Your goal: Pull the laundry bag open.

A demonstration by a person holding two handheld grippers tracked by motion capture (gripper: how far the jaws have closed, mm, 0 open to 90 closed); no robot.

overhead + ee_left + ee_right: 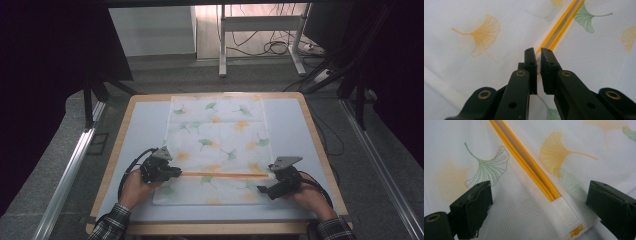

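A white mesh bag (220, 135) printed with green and orange leaves lies flat on the table (295, 125). An orange zipper (225, 174) runs across its near part. My left gripper (179, 173) is at the zipper's left end, shut on the zipper pull (537, 59). Ahead of it, the zipper's two tracks (564, 22) lie apart. My right gripper (266, 180) stands open over the right end. In its own view the right gripper (540, 195) straddles the closed zipper end (549, 191) and a white tab (564, 215), its pads apart from the cloth.
The bag covers the middle of the wooden-edged table, with bare pale surface (142, 130) on either side. Beyond the far edge stand white desk legs (222, 45) and floor cables (275, 47). Metal rails (70, 170) run along both sides of the table.
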